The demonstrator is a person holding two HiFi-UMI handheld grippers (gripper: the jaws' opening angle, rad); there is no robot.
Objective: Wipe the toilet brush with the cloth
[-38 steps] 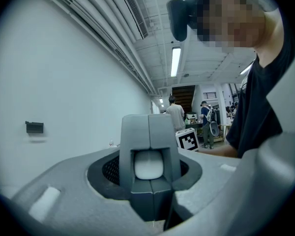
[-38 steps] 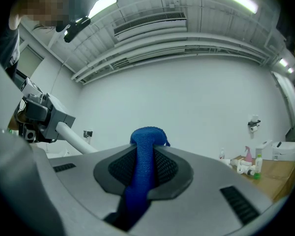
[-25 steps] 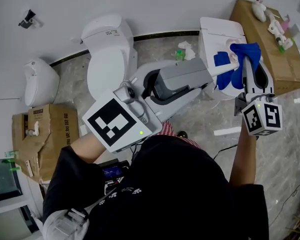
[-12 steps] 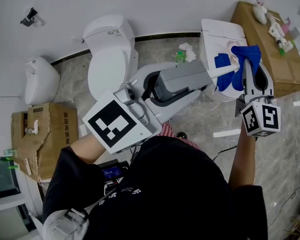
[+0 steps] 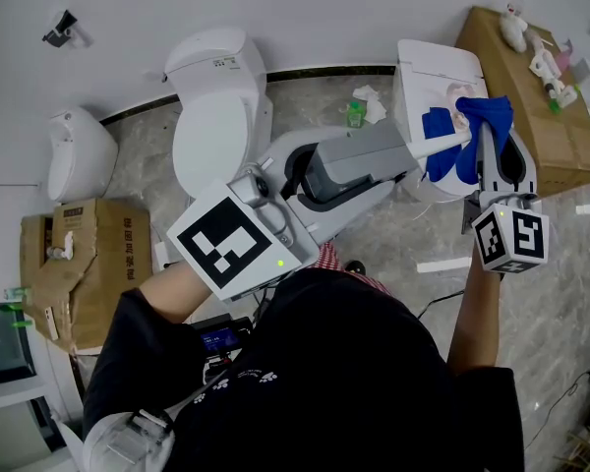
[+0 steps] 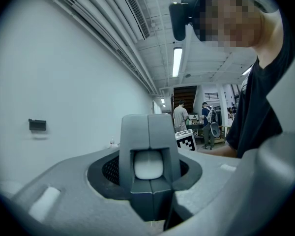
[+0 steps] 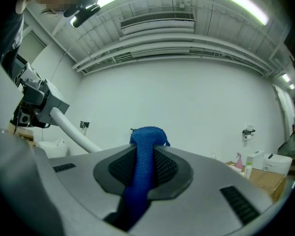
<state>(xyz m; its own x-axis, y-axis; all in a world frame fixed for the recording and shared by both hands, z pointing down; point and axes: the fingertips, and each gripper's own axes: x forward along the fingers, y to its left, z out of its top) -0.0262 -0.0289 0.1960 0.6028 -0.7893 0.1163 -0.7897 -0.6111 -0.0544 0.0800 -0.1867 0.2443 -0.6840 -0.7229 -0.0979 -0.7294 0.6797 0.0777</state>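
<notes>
My left gripper (image 5: 405,155) reaches in from the lower left and is shut on the end of the toilet brush's white handle (image 5: 439,145). In the left gripper view that rounded white end (image 6: 148,164) sits between the grey pads. The handle runs right toward the blue cloth (image 5: 488,113). My right gripper (image 5: 485,138) comes up from below and is shut on the cloth, which drapes over the handle's far part above a white toilet (image 5: 428,62). In the right gripper view the cloth (image 7: 145,151) is pinched between the jaws, with the handle (image 7: 73,132) at the left. The brush head is hidden.
A second white toilet (image 5: 216,106) stands at the left, with a white basin (image 5: 79,155) further left. Cardboard boxes sit at the left (image 5: 64,264) and the upper right (image 5: 536,96), the latter carrying bottles. A green bottle (image 5: 355,114) and crumpled paper lie on the floor between the toilets.
</notes>
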